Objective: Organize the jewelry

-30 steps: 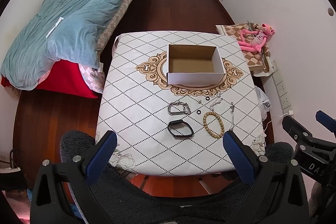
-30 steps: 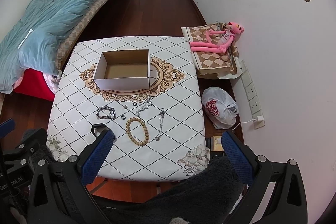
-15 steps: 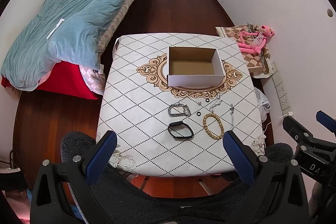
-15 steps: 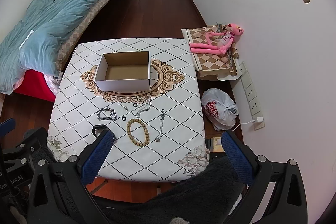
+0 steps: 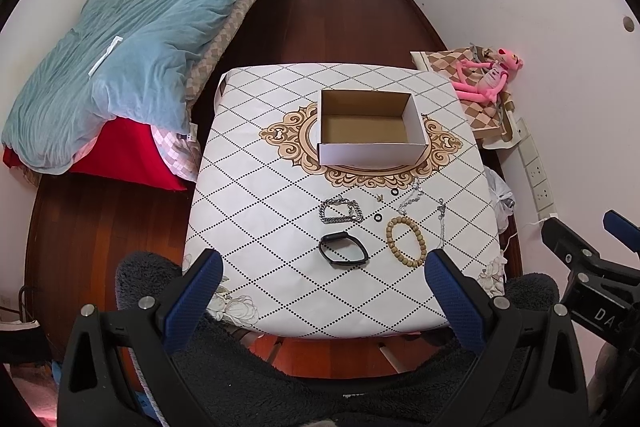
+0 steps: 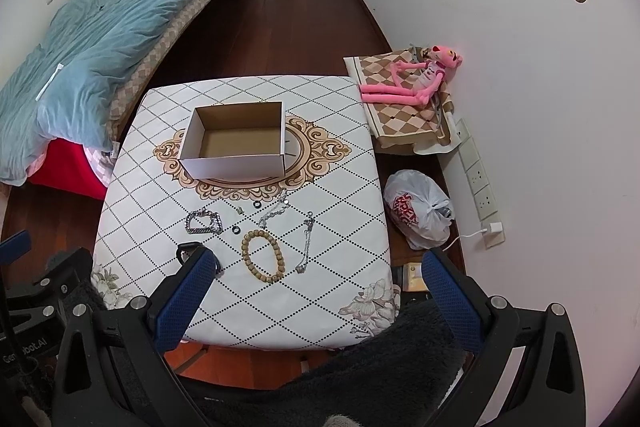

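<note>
An empty white cardboard box (image 5: 370,147) (image 6: 234,161) sits at the middle of the patterned table (image 5: 260,211) (image 6: 340,187). In front of it lie a silver chain bracelet (image 5: 340,211) (image 6: 203,223), a black band (image 5: 343,248) (image 6: 186,251), a wooden bead bracelet (image 5: 405,241) (image 6: 262,255), two thin silver chains (image 5: 410,195) (image 6: 307,241) and small black rings (image 5: 377,217) (image 6: 236,229). My left gripper (image 5: 322,275) and right gripper (image 6: 316,277) hover high above the table's near edge, both open and holding nothing. The right gripper's left finger covers part of the black band.
A bed with a blue quilt (image 5: 132,59) (image 6: 92,43) stands to the left. A pink plush toy (image 5: 486,77) (image 6: 416,79) on a checked cushion and a white plastic bag (image 6: 418,211) lie by the right wall. Dark wooden floor surrounds the table.
Both cameras have risen and pulled back slightly, so the table looks a little smaller. The jewelry and box have not moved.
</note>
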`<state>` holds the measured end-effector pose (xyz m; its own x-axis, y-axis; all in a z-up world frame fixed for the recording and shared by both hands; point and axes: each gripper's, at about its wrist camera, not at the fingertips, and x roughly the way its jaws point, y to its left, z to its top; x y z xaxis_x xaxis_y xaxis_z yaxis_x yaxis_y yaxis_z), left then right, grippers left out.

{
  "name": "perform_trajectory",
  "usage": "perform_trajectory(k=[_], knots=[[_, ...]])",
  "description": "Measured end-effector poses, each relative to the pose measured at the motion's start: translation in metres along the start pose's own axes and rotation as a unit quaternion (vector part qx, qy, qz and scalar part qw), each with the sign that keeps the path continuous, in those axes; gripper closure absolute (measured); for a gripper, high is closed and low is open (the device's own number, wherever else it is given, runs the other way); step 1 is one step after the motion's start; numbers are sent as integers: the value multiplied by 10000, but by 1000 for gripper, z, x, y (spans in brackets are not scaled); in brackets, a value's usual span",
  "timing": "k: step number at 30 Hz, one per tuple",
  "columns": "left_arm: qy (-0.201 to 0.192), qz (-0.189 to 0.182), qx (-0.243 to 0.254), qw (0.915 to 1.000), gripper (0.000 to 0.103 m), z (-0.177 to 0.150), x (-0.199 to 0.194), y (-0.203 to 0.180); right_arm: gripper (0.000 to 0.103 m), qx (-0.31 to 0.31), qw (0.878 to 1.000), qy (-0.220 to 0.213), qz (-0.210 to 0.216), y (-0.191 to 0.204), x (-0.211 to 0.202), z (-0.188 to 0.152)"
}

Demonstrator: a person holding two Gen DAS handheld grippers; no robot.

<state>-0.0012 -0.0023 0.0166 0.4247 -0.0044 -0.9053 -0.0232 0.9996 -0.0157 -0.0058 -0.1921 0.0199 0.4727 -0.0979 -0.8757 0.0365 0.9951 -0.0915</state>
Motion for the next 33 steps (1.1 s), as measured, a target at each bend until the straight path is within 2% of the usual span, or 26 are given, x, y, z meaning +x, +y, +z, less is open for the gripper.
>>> perform_trajectory(k=[3,9,13,16,19,22,26,28,30,31,32,33], knots=[[38,99,-37,9999,0,2,12,1,0,-4,10000,29,-32,-2,11,0],[300,388,-94,9988,0,4,70,11,0,-64,9992,400,13,3,66,-7],[743,522,16,9959,1,-3,121,14,1,18,9971,746,114,4,119,-19],[1110,529,78,9924,1,-12,157,16,9,111,9942,1062,160,3,163,-31],[1429,406,67,9889,1,-21,185,16,21,181,9909,1318,221,2,197,-41],[1649,228,39,9860,1,-30,208,13,24,303,9878,1486,369,3,222,-50],[1842,-155,-252,9824,3,-35,228,13,32,469,9840,1628,557,4,241,-56],[1833,-262,-351,9821,10,-36,234,14,35,539,9826,1645,667,6,246,-58],[1889,-298,-382,9808,48,-37,240,14,40,581,9816,1643,775,7,249,-59],[1938,-384,-416,9794,55,-37,243,14,41,596,9811,1648,824,7,250,-60],[1932,-438,-429,9792,73,-38,244,14,43,598,9805,1653,880,9,252,-60],[1894,-414,-396,9802,81,-39,244,15,45,593,9804,1636,922,10,252,-59]])
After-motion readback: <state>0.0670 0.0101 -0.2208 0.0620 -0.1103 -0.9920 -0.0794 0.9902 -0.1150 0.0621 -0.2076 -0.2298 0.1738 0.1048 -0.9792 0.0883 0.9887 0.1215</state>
